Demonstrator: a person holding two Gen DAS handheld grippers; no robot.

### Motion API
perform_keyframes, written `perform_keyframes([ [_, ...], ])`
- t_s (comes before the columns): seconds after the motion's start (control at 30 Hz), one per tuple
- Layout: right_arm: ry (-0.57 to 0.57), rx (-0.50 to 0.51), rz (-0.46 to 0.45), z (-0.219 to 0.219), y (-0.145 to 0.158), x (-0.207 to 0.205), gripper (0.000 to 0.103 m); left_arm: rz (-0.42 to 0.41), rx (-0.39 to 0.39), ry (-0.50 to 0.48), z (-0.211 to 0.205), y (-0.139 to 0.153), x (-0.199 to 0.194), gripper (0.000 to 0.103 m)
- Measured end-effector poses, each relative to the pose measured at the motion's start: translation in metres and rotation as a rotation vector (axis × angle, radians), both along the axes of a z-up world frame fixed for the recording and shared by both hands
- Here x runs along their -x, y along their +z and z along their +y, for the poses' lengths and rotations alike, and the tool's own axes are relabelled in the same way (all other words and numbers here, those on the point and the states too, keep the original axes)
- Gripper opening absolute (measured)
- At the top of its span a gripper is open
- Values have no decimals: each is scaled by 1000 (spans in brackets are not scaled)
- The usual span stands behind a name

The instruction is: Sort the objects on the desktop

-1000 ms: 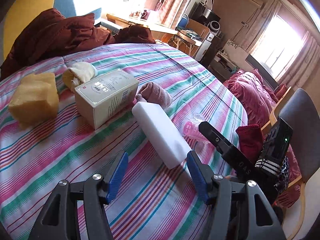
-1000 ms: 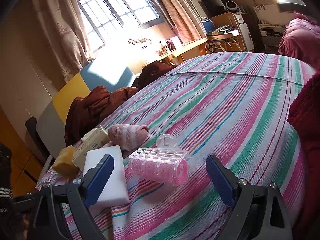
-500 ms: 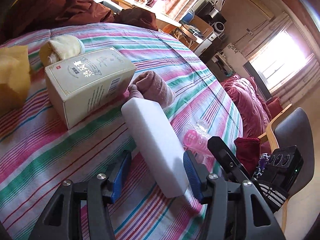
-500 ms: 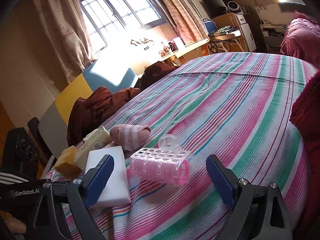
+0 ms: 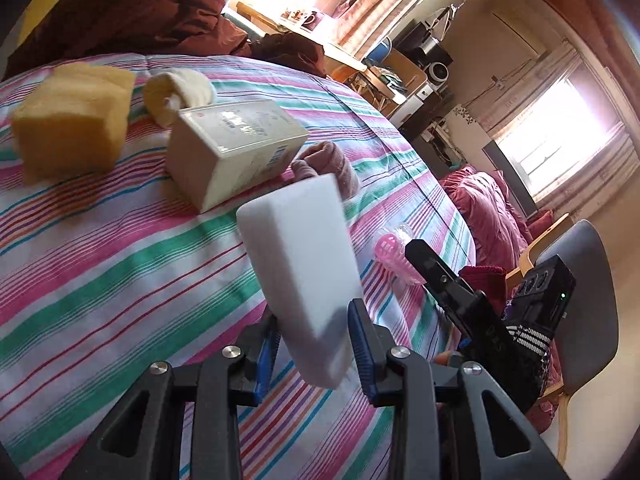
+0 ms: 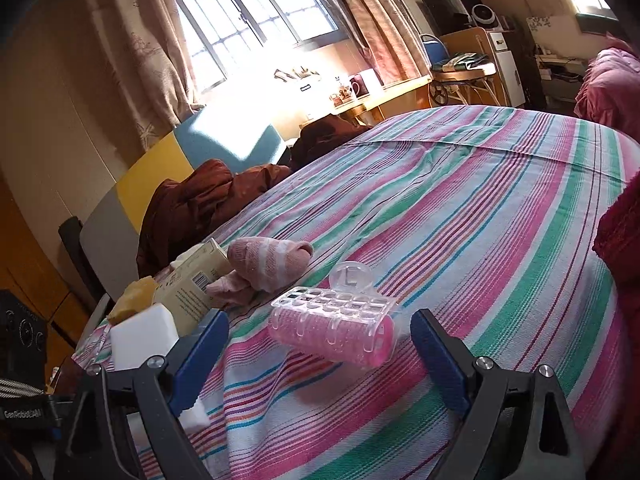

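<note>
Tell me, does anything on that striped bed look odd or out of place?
Nothing looks spilled or broken. The one unusual sight is the white block, which tilts up off the striped cover, clamped at its near end in the left gripper. The pink hair roller lies on its side before the right gripper, whose jaws stand open.

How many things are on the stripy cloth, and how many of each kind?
Sponges: 2, the white sponge held in the left tongs and the yellow sponge.
Rolled socks: 2, the cream sock and the pink sock.
Boxes: 1, the box.
Hair rollers: 1, the pink hair roller.
Total: 6.
</note>
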State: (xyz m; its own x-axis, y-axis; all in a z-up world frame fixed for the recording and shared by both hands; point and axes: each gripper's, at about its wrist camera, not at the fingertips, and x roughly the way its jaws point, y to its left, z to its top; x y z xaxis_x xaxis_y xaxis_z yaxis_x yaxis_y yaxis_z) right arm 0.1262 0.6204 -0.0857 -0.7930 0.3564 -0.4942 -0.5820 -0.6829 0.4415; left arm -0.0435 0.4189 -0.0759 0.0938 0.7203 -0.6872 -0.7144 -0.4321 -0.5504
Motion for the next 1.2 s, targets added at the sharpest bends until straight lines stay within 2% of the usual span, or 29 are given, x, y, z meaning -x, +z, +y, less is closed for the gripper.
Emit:
perform_keyframes([
  [0.17, 11, -21, -56, -2, 0, 7, 90, -10, 4, 57, -39, -2, 5, 31],
  [0.27, 11, -47, -113, -5, 0, 13, 89, 11, 13, 92, -63, -1, 5, 31],
  [0.43, 8, -78, -209, -9, 1, 24, 90, -5, 8, 197, -101, -1, 18, 31],
  [0.53, 7, -76, -223, -8, 1, 24, 91, 20, 11, 249, -120, 2, 21, 43],
  [0.63, 3, -57, -214, -6, 2, 22, 91, 46, 16, 261, -132, 7, 14, 53],
  [0.77, -13, -34, -209, -5, 4, 24, 91, 72, 27, 262, -138, 10, 5, 57],
  [0.83, -17, -41, -216, -6, 4, 25, 91, 139, 41, 260, -139, 15, -1, 60],
  [0.93, -17, -40, -207, -6, 4, 24, 91, 284, 90, 210, -134, 24, -14, 61],
  [1.03, -15, -35, -187, -6, 3, 22, 91, 323, 111, 136, -128, 27, -23, 64],
  [1.1, -13, -32, -175, -6, 3, 21, 92, 350, 129, 98, -122, 27, -28, 77],
  [1.2, -8, -23, -150, -6, 3, 19, 93, 366, 153, 57, -113, 27, -35, 83],
])
